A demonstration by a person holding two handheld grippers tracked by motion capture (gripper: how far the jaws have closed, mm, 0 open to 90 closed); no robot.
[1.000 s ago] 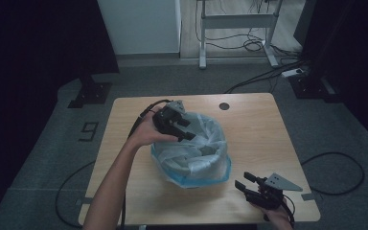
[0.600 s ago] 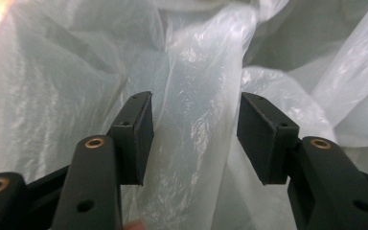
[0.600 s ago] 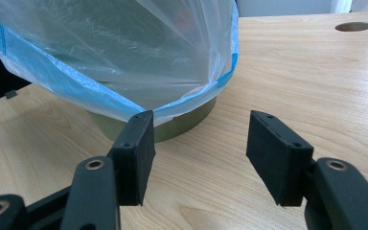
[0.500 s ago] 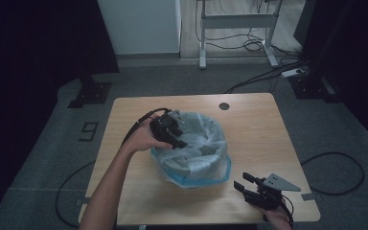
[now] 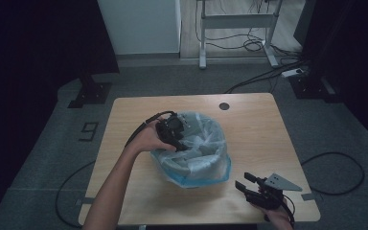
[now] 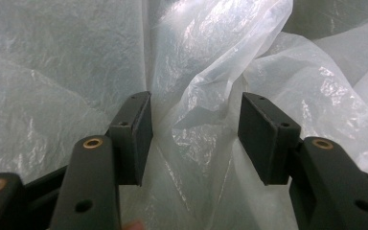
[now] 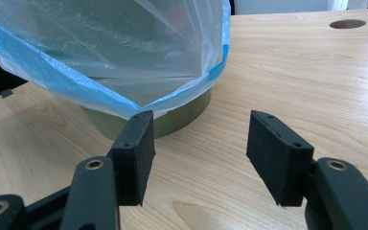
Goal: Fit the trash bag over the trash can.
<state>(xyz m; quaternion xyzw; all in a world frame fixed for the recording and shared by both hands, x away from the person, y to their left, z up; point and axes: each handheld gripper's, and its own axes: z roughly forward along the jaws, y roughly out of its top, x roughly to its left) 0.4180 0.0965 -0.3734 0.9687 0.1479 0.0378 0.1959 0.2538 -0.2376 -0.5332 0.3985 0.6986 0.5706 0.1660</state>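
Bin liner (image 5: 199, 143) drapes a round bin (image 7: 172, 117) mid-desk (image 5: 263, 124). Left tongs (image 5: 175, 139), parted, straddle a fold inside it; clamping seems next. Right tongs (image 5: 251, 184), parted and empty, wait beside the bin.

left gripper (image 5: 171, 133): black body, black cable trailing | right gripper (image 5: 259, 190): black, grey three-cornered plate on top | fingers (image 7: 135, 151): flat black pads, brass-coloured pivot screws | left forearm (image 5: 112, 189): bare, no sleeve
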